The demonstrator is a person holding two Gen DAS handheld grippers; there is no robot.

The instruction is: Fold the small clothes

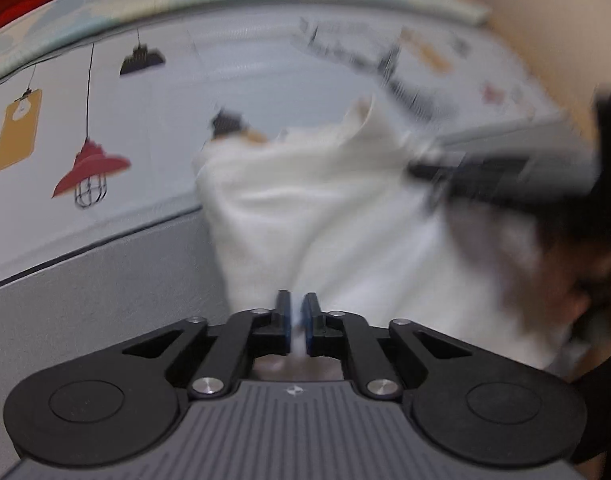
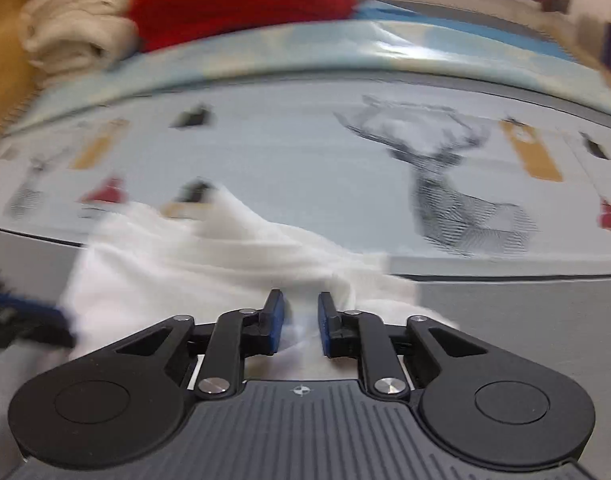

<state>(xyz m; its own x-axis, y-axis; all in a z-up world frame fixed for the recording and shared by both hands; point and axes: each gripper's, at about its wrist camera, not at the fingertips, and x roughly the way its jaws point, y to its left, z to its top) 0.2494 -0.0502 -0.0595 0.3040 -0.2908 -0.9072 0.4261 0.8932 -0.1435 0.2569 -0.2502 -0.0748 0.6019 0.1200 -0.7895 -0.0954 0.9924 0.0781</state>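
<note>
Printed sheet (image 2: 289, 160) spread flat, handy as a folding surface. White garment (image 1: 325, 208) bunched mid-frame, trailing toward 6 o'clock. Left gripper (image 1: 297, 312) pinched tight on one edge, right gripper (image 2: 301, 312) narrow around another fold, probably for lifting both corners together.

White garment (image 1: 345, 216), plain, no print; grey mat (image 1: 85, 300) beneath it; pale blue-grey sheet (image 2: 297, 160) printed with red lamp (image 1: 90, 168), black lamp (image 1: 141, 60), mustard tag (image 1: 17, 136) and dark line-drawn deer head (image 2: 445, 184); red cloth (image 2: 241, 0) and cream cloth (image 2: 73, 28) piled behind; grippers black with blue pads (image 2: 323, 328), ribbed grey housing
</note>
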